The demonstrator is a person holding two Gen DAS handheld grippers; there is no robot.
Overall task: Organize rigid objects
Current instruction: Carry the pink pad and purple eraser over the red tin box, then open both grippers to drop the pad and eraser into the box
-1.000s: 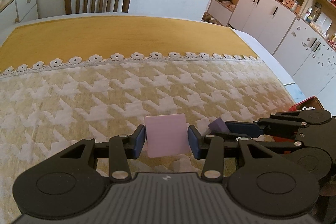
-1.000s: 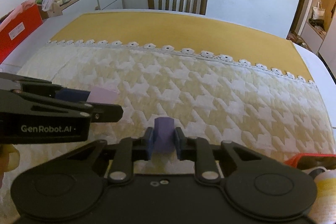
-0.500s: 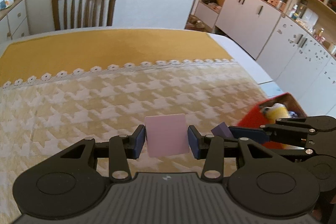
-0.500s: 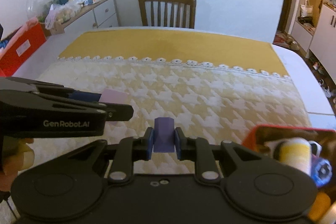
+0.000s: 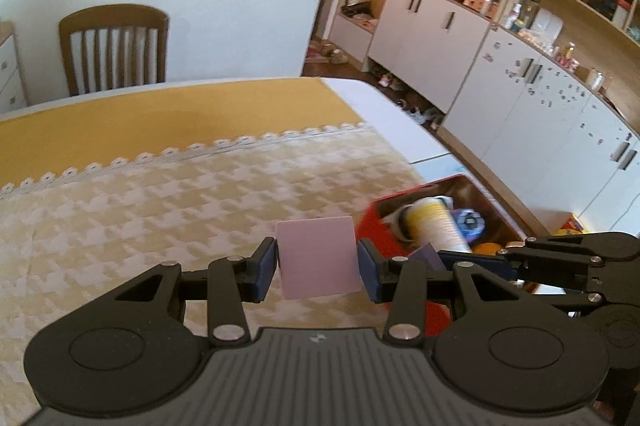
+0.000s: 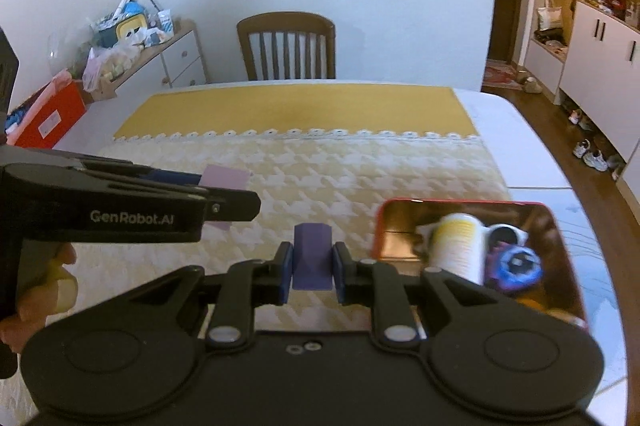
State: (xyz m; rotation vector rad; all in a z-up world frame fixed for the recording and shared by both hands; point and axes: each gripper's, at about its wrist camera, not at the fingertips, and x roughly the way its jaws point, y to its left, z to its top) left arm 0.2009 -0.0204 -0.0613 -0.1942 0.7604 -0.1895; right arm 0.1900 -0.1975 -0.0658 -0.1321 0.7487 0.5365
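Soft daylight, strong fisheye bending at edges, red box contents motion-blurred.

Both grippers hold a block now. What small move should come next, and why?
Probably carry the right gripper rightward over the red box and let go. It holds the purple block just left of the box, which already holds other items.

At the table's far edge we see a wooden chair. A yellow-and-white patterned cloth with a lace strip covers the table. Past its right edge stand white cabinets; past its left, a cluttered dresser.
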